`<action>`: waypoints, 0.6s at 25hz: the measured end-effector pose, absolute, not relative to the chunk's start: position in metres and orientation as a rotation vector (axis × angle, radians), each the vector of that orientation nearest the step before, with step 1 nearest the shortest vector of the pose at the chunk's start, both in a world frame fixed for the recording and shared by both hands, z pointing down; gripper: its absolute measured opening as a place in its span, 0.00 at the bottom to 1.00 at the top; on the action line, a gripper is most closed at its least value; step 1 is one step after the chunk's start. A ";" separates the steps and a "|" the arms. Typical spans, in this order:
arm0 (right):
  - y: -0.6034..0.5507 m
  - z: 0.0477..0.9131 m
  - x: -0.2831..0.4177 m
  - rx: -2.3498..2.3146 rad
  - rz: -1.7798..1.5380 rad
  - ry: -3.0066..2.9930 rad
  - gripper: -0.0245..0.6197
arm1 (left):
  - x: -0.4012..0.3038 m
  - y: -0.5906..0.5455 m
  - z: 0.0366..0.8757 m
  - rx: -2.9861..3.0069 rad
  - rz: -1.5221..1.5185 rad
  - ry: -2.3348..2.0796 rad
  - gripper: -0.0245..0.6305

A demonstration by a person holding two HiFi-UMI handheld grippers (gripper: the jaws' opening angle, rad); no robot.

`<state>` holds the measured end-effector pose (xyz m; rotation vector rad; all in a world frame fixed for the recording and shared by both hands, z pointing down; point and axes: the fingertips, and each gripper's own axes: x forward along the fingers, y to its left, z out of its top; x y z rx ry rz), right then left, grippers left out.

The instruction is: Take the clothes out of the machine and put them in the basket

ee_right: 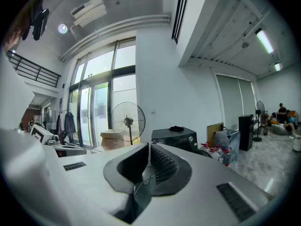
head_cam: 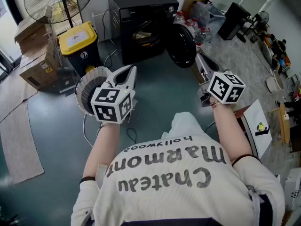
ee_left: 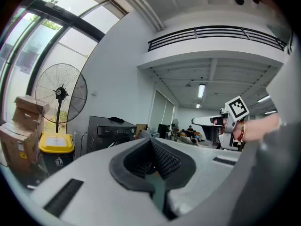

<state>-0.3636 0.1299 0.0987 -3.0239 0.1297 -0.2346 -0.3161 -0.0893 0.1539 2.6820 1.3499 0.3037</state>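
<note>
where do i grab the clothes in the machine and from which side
Pinch the bunched fold of the clothes nearest the opening, coming straight in from the front of the machine. Its door hangs open to the right and the pile lies low inside, so the front seems the only way in.

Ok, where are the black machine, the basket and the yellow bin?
black machine (head_cam: 150, 13), head view, front panel.
basket (head_cam: 94, 69), head view, white rim.
yellow bin (head_cam: 77, 37), head view, lid.
</note>
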 end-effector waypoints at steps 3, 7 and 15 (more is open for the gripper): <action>0.140 0.103 -0.353 -3.006 -0.225 0.165 0.10 | -0.310 -0.071 0.152 2.638 0.304 1.326 0.05; 0.149 0.123 -0.342 -2.953 -0.241 0.209 0.10 | -0.308 -0.058 0.153 2.644 0.319 1.280 0.05; 0.157 0.154 -0.347 -2.892 -0.260 0.234 0.10 | -0.316 -0.040 0.166 2.598 0.369 1.271 0.05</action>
